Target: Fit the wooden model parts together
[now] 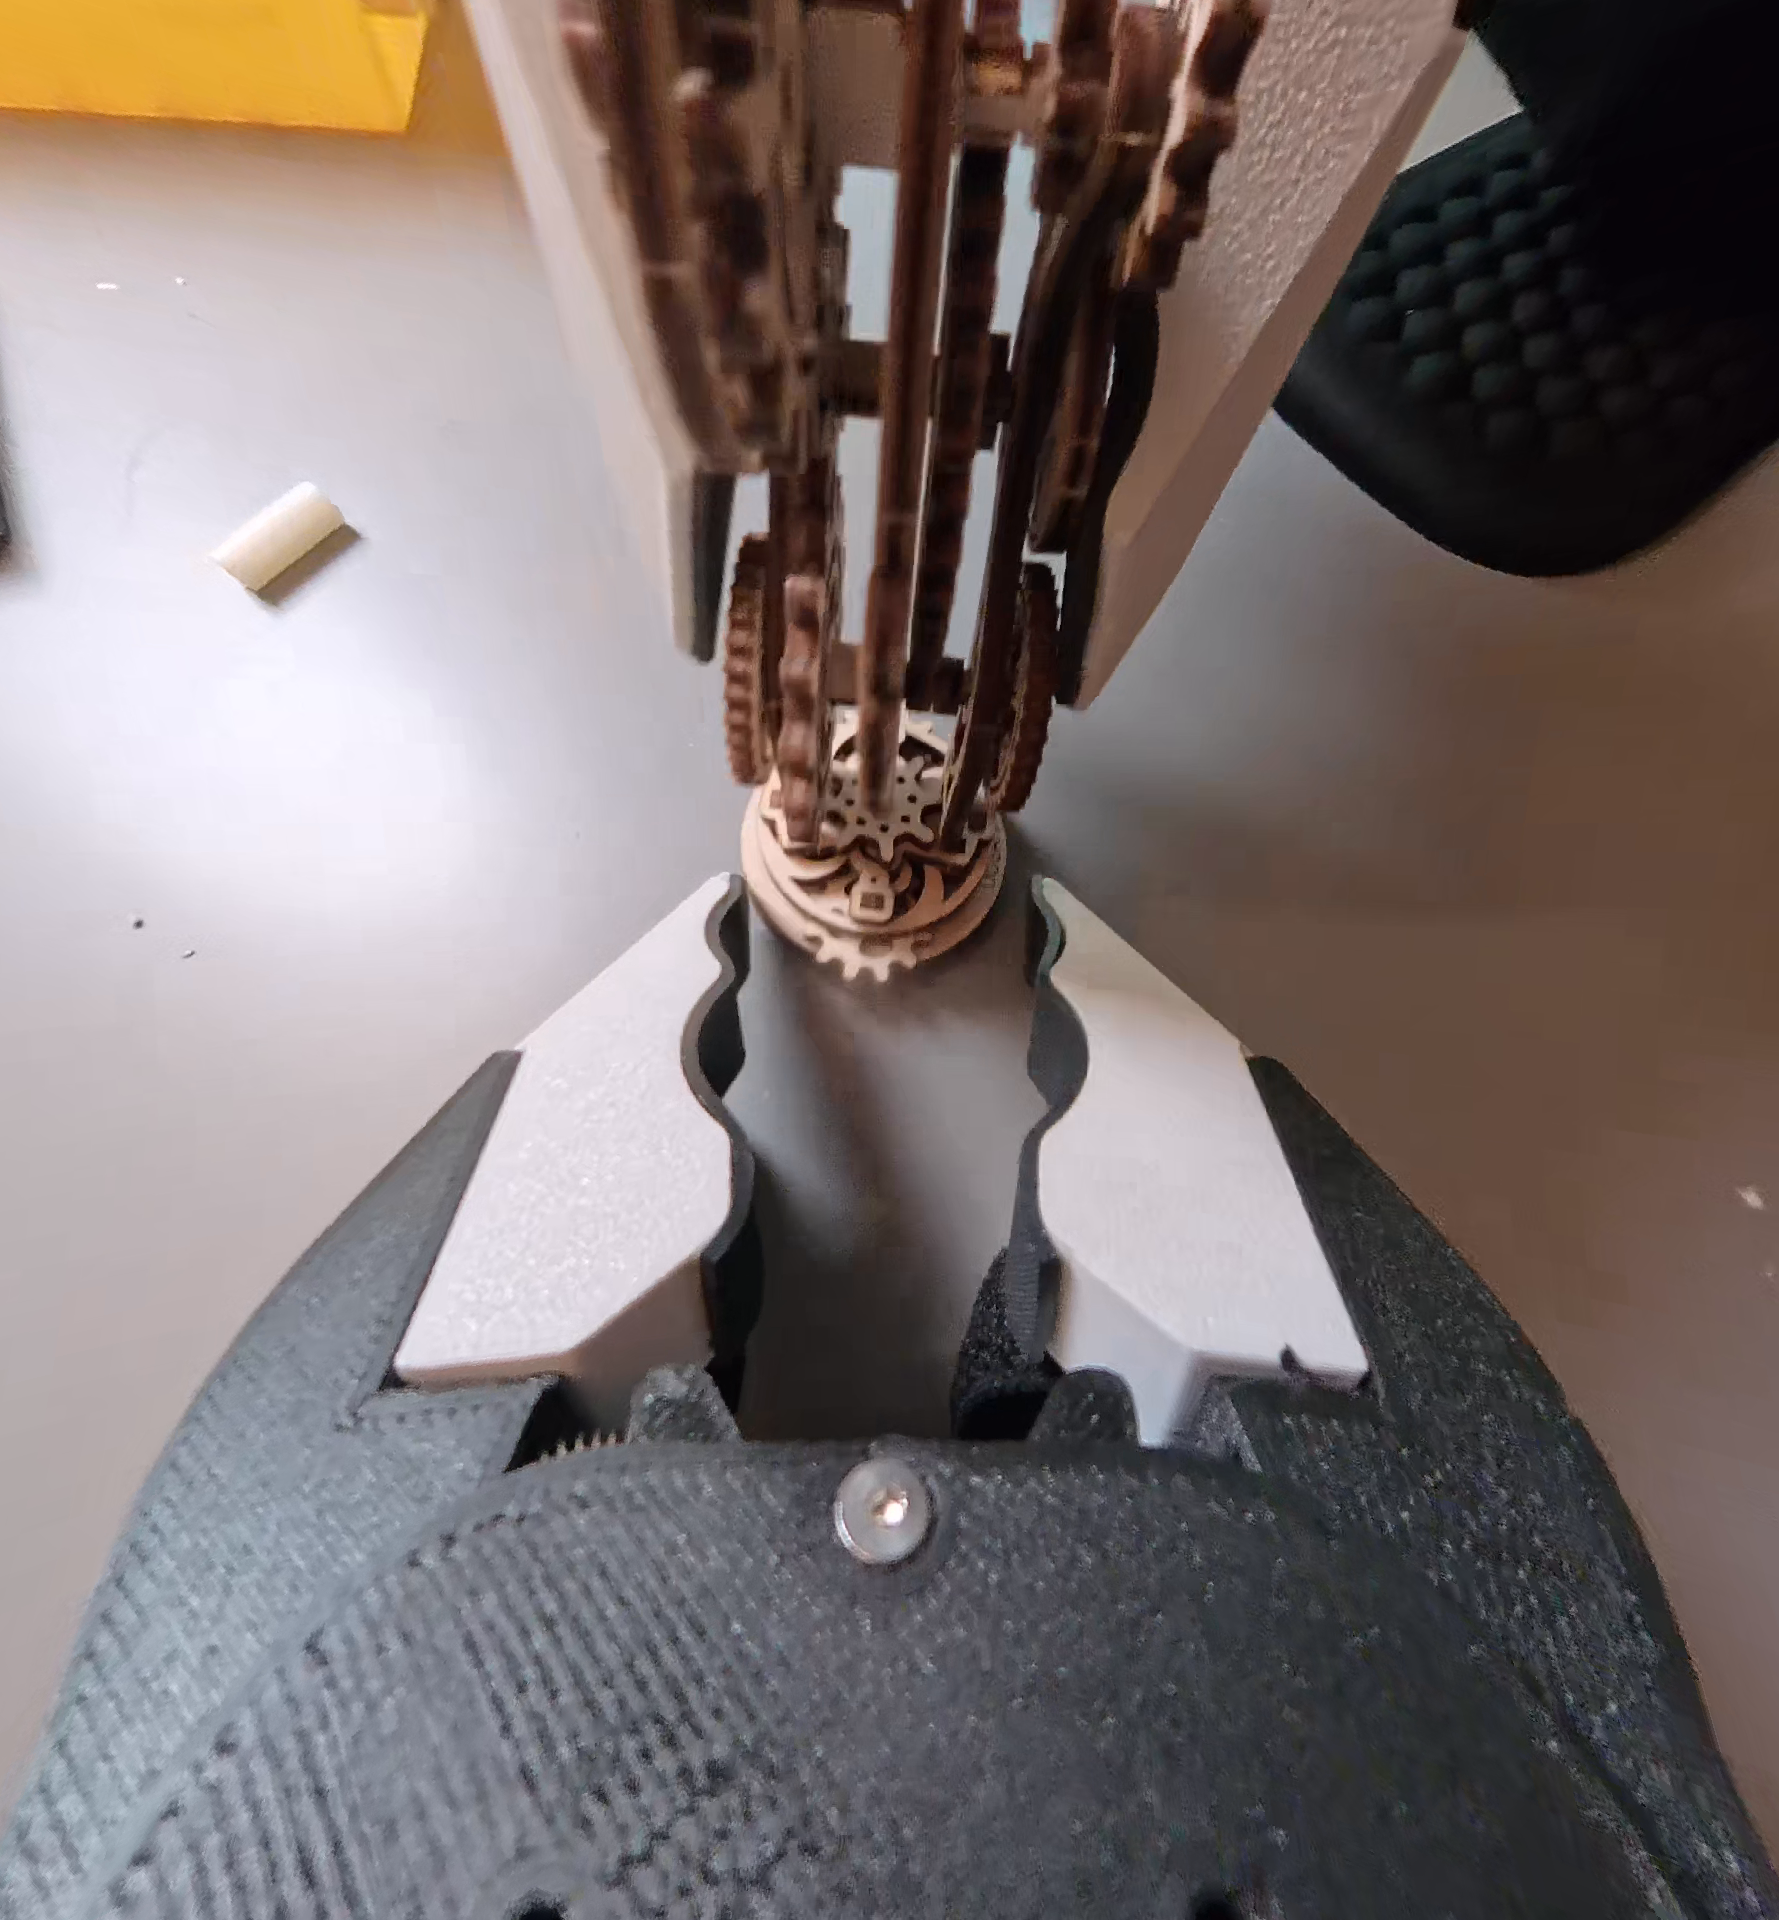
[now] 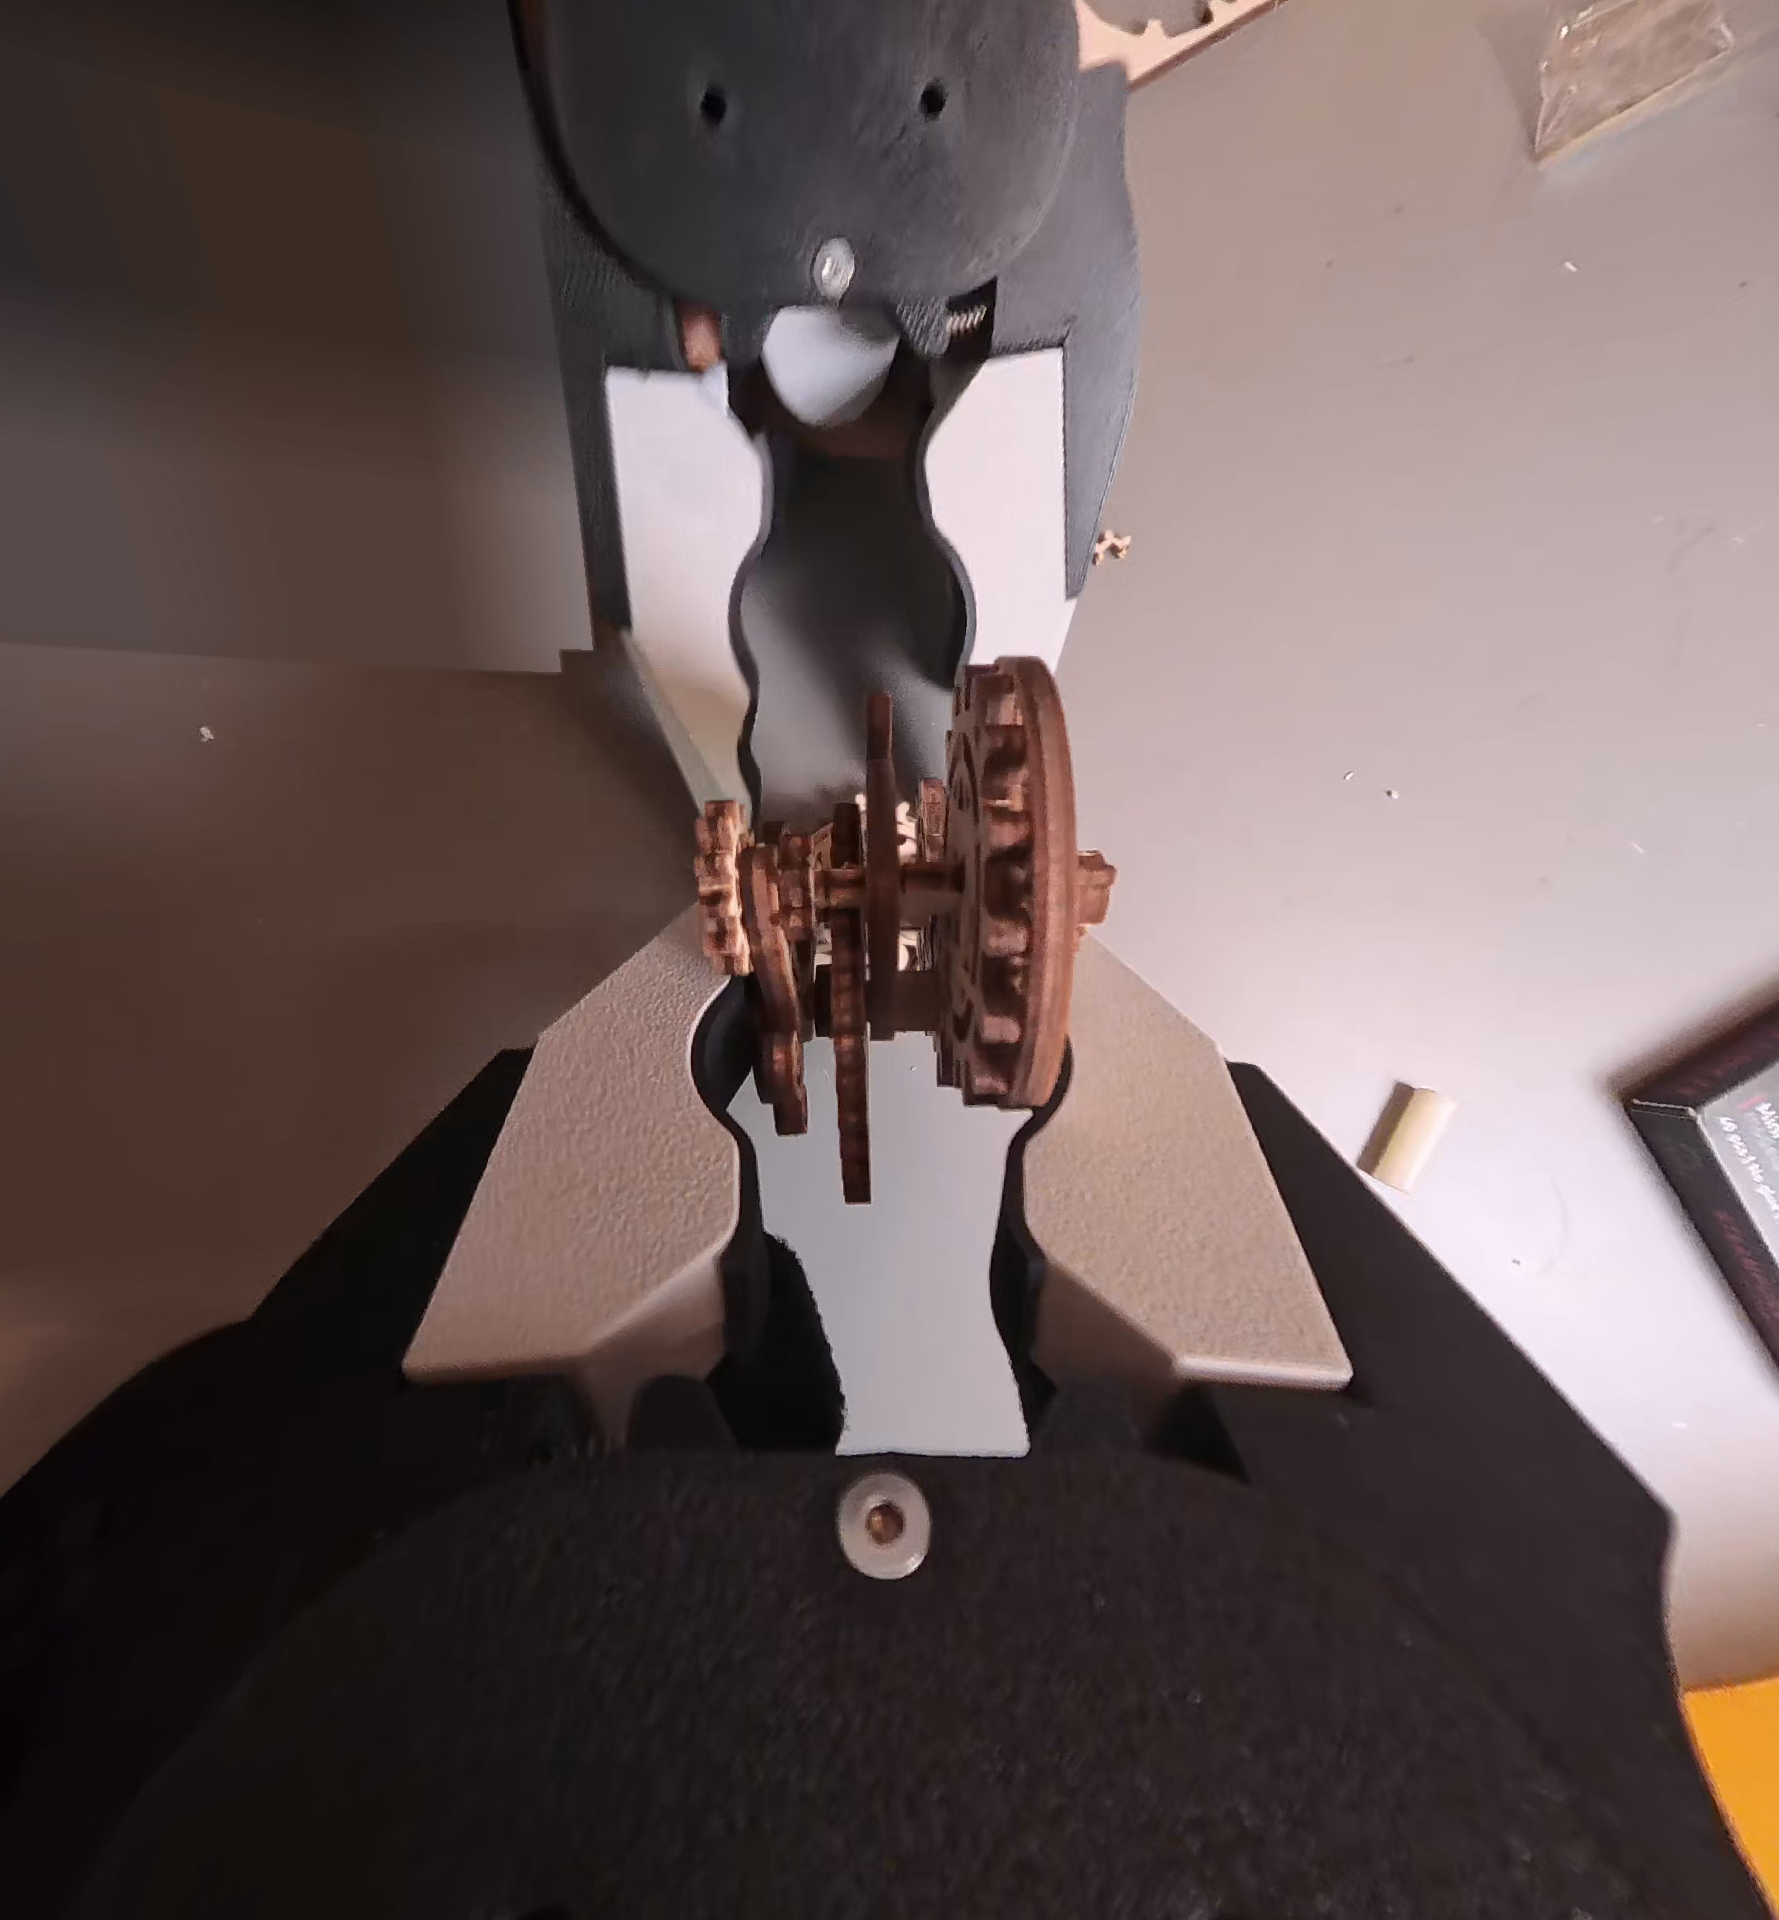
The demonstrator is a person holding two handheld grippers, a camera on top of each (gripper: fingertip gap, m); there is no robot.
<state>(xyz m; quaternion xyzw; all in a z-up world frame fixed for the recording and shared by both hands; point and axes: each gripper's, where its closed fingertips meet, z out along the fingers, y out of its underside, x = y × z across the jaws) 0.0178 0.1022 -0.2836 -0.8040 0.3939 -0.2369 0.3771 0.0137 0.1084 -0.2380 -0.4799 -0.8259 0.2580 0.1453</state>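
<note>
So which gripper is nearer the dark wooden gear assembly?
Right gripper: the gear assembly is clamped in its fingers. Left gripper is open, facing it, tips beside the pale gear disc.

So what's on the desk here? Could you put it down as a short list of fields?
Right tool: shut on a dark wooden gear assembly, held upright
Left tool: open, nothing between its fingers
Pale gear disc: flat on the grey table, just past the left tool's tips, under the assembly
Loose items: cream peg, dark box
Far edge: yellow surface
</note>
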